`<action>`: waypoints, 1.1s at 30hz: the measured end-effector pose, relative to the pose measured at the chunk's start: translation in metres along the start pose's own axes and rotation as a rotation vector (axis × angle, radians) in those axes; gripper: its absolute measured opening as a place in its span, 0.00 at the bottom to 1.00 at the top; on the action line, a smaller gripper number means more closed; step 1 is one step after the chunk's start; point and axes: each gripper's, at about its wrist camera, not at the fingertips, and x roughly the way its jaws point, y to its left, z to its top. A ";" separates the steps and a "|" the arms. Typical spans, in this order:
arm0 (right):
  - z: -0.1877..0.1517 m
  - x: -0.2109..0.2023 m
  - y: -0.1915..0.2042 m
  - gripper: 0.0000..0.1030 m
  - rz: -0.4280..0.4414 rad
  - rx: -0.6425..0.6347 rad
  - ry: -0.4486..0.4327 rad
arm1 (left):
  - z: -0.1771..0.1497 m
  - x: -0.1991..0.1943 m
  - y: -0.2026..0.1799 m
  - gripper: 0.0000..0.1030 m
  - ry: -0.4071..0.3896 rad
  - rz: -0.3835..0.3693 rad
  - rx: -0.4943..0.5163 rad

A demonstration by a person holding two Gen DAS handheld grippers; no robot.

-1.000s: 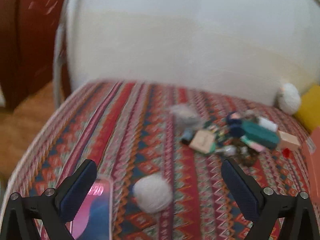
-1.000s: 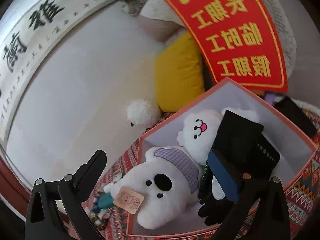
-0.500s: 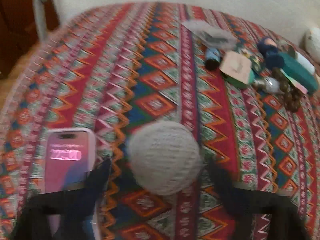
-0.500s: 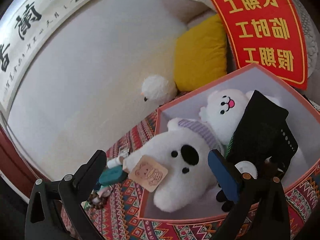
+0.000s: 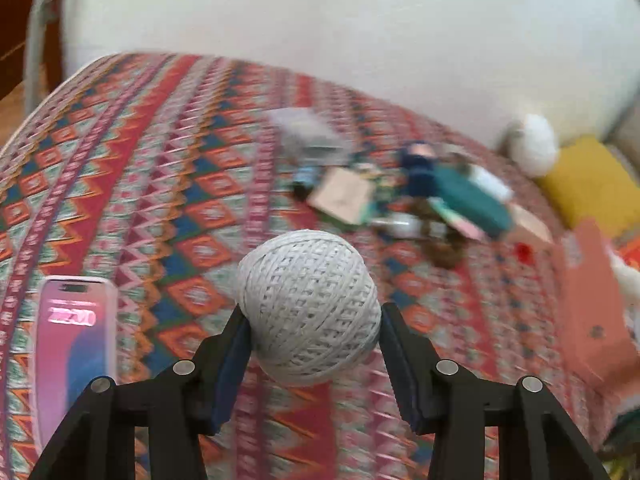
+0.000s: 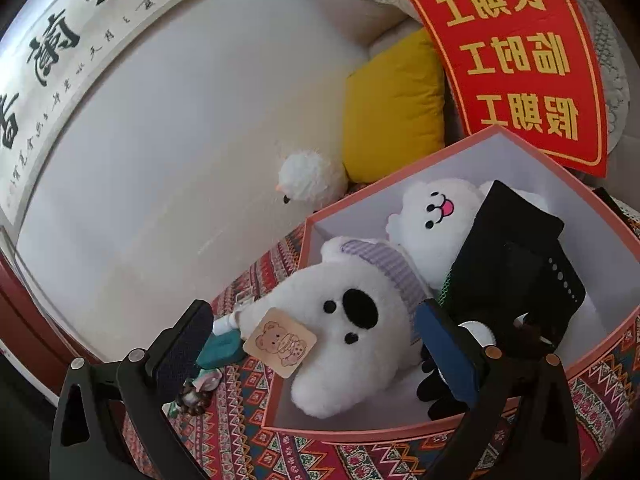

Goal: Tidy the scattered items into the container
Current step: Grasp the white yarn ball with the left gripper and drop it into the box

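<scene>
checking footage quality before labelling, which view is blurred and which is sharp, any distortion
Left wrist view: the ball of yarn between the fingers of the left hand-held gripper is crisp, but the patterned cloth and the scattered items are motion-smeared. Right wrist view: sharp throughout, the box and the white plush clear; strong fisheye bending at the edges.

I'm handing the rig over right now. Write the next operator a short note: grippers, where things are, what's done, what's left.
Left gripper: shut on the ball of string, above the patterned cover.
Right gripper: open, holding nothing, over the pink box.
Done: two white plush toys and a black item are in the box.
Left: drop the ball in the box, then gather the pile of small items. A phone lies on the cover nearby.
</scene>
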 end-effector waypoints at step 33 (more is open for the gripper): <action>0.037 -0.017 -0.076 1.00 0.016 0.239 -0.031 | -0.112 0.015 -0.306 0.99 -0.106 -0.118 0.542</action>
